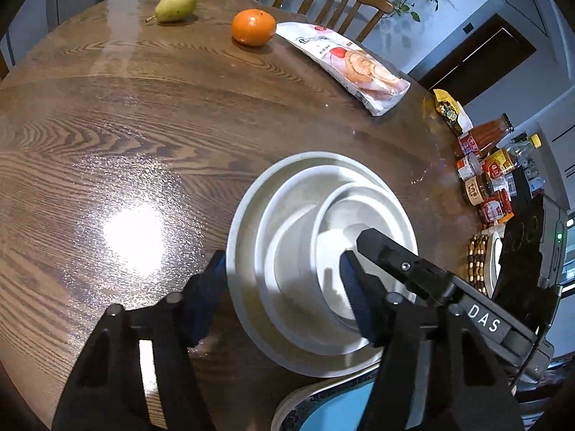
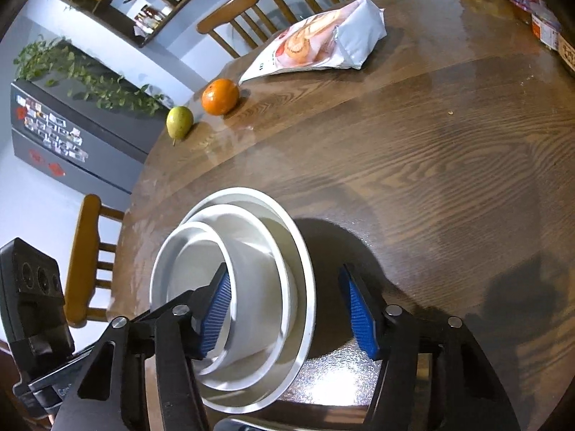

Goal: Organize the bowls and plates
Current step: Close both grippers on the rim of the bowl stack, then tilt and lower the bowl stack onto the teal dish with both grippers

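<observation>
Two white bowls [image 1: 309, 237] nest inside a white plate [image 1: 251, 323]. The left gripper [image 1: 284, 298] and right gripper [image 2: 287, 312], angled down, half-open, straddle opposite sides of the stack; no pad visibly presses.

three white dishes sit nested at lower centre of the frame: one plate [image 1: 244, 251], one wide bowl [image 1: 284, 215] and one small bowl [image 1: 334, 222]. at the bottom edge, one blue patterned plate [image 1: 323, 406]. in the upper part, one pear [image 1: 176, 4], one orange [image 1: 253, 27] and one snack bag [image 1: 345, 64].
</observation>
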Tool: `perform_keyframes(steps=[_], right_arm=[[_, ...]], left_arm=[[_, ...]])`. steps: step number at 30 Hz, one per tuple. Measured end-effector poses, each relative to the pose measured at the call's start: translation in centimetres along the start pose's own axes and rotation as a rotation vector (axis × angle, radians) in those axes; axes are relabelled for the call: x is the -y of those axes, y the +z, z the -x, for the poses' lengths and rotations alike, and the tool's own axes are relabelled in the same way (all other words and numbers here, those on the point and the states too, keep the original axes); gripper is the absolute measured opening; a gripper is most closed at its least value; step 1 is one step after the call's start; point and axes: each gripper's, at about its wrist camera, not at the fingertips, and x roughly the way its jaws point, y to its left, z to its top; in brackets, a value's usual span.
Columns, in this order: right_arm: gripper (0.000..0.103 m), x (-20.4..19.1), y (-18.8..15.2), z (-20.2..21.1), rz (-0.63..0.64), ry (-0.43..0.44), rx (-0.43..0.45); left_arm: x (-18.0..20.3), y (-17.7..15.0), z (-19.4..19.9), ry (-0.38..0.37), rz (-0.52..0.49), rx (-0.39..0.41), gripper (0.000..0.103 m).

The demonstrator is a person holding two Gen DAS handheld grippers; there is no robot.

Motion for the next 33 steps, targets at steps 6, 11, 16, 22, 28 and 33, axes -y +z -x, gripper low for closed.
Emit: perform_keyframes(steps=[6, 11, 16, 22, 28, 33], right_arm=[[0.050, -0.1, 0.0, 0.1, 0.012, -0.002, 0.008], [0.050, 0.0, -0.1, 0.0, -0.004, 0.006, -0.003], [0.050, 0.2, -0.1, 0.0, -0.028, 0.020, 0.006], [0.047, 0.1, -0.3, 0.2, -0.043, 0.025, 0.008], [0.047, 0.0, -0.3, 0.2, -0.055, 0.012, 0.003], [0.047, 0.0, -0.3, 0.5, -0.065, 0.004, 0.008]], left_arm=[[0.1, 0.0, -0.3, 0.008, -0.008, -0.003, 0.051], [0.1, -0.1, -0.4, 0.012, -0.007, 0.000, 0.050], [0.2, -0.1, -0.4, 0.012, -0.002, 0.003, 0.050], [0.1, 0.0, -0.3, 0.012, 0.013, -0.007, 0.049], [0.3, -0.2, -0.1, 0.017, 0.011, -0.019, 0.048], [1.0, -0.6, 0.6, 0.027, -0.009, -0.002, 0.049]])
